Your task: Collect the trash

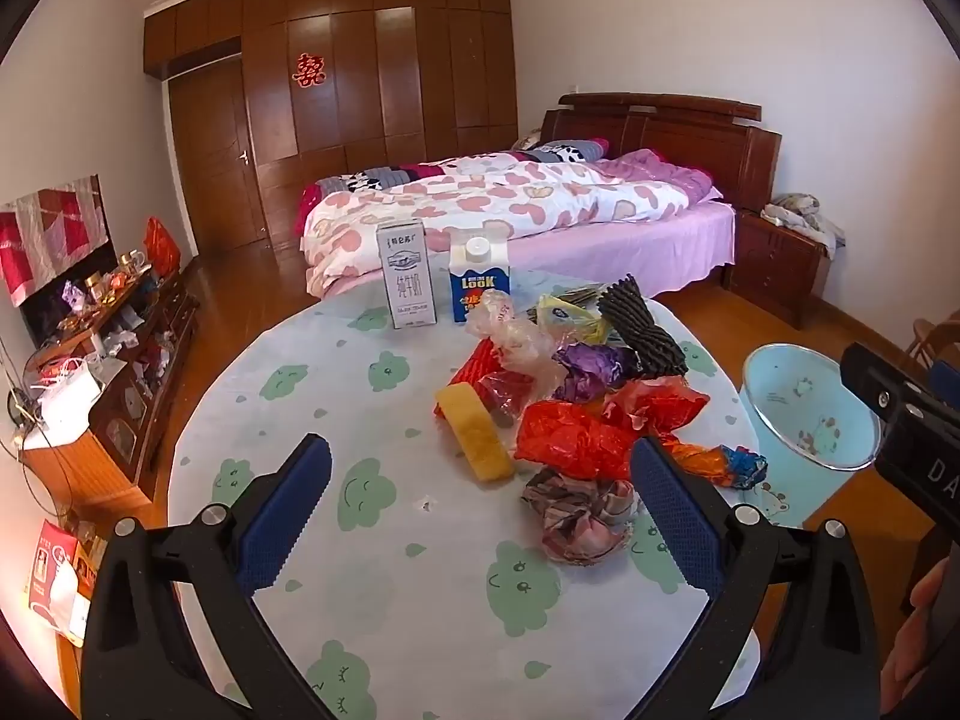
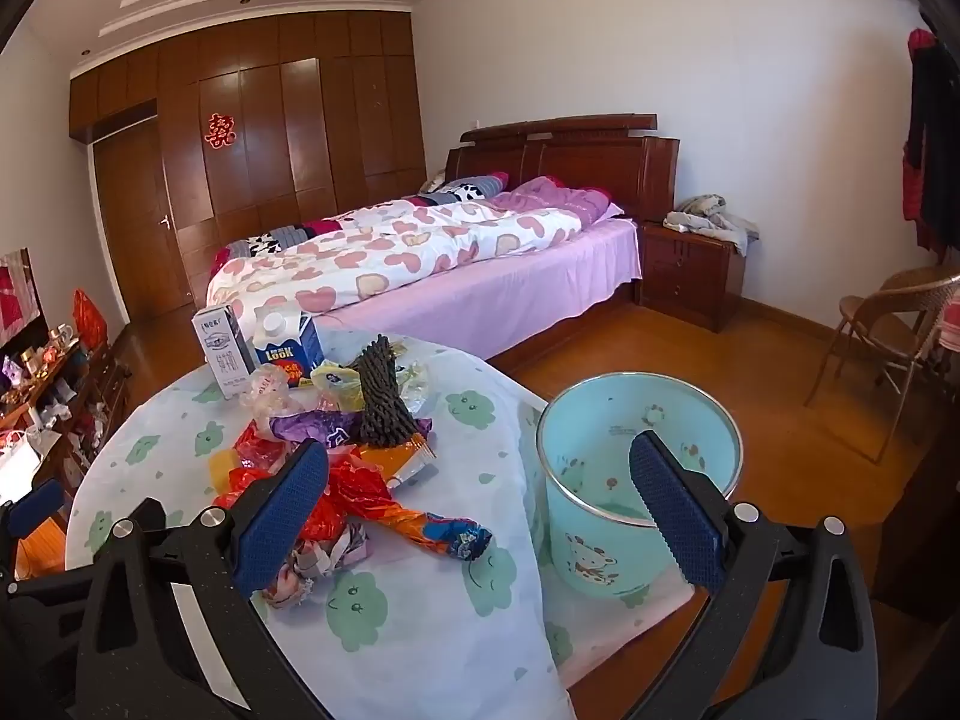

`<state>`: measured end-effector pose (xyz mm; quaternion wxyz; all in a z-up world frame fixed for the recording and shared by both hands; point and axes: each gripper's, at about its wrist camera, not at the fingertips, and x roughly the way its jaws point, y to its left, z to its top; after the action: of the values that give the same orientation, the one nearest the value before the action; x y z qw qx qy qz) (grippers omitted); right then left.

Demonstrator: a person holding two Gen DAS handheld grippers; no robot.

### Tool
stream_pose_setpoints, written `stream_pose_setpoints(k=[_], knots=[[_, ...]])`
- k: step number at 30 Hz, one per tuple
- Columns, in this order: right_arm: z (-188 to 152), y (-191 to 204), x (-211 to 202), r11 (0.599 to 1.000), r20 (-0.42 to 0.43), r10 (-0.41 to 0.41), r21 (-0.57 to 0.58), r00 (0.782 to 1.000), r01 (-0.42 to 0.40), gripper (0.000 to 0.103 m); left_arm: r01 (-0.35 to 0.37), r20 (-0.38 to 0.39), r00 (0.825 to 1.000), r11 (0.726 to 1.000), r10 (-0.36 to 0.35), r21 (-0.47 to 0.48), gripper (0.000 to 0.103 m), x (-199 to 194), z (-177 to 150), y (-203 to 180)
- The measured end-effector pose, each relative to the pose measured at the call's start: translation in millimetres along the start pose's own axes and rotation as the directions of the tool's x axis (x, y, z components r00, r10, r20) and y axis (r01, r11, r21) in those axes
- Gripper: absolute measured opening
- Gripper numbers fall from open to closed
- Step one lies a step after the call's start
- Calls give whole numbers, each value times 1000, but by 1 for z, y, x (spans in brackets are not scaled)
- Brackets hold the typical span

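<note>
Trash [image 1: 576, 396] lies heaped on the round table [image 1: 360, 600], toward its 2 o'clock side as seen over the left gripper, and nothing of it is in either gripper. Behind the table stands the bed [image 1: 522, 204], with the wardrobe [image 1: 372, 78] at 11 o'clock beyond it. The table wears a pale cloth [image 2: 420, 630] printed with green clouds. At 3 o'clock, just off the table's edge, stands the bin [image 2: 636, 480], light blue with a metal rim, its inside too hidden to judge. The left gripper [image 1: 480, 504] hovers over the cloth with fingers spread wide, gripping nothing. The right gripper [image 2: 480, 504] hangs between the pile and the bin, fingers likewise wide and gripping nothing. At 12 o'clock two cartons stand upright side by side: a grey one [image 1: 406, 276] and a blue one [image 1: 479, 282]. In the pile, a red bag [image 1: 576, 438] sits near the front, a black ribbed sleeve [image 1: 642, 324] toward the back, a yellow block [image 1: 474, 438] at its left edge, and a crumpled paper ball [image 1: 576, 516] nearest the left gripper.
</note>
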<state>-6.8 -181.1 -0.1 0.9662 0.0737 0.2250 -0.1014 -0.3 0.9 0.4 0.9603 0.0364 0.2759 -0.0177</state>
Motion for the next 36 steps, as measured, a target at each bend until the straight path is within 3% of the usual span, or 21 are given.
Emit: stream_pose_setpoints(k=[14,36], knots=[[0,-18,1,995,-7,-91,42,996,91,98,33,1,999,999,-33,3,97,0,3,-3],[-1,-21,2,995,-6,-93,47,996,93,98,41,11,999,999,-41,12,97,-4,3,-6]])
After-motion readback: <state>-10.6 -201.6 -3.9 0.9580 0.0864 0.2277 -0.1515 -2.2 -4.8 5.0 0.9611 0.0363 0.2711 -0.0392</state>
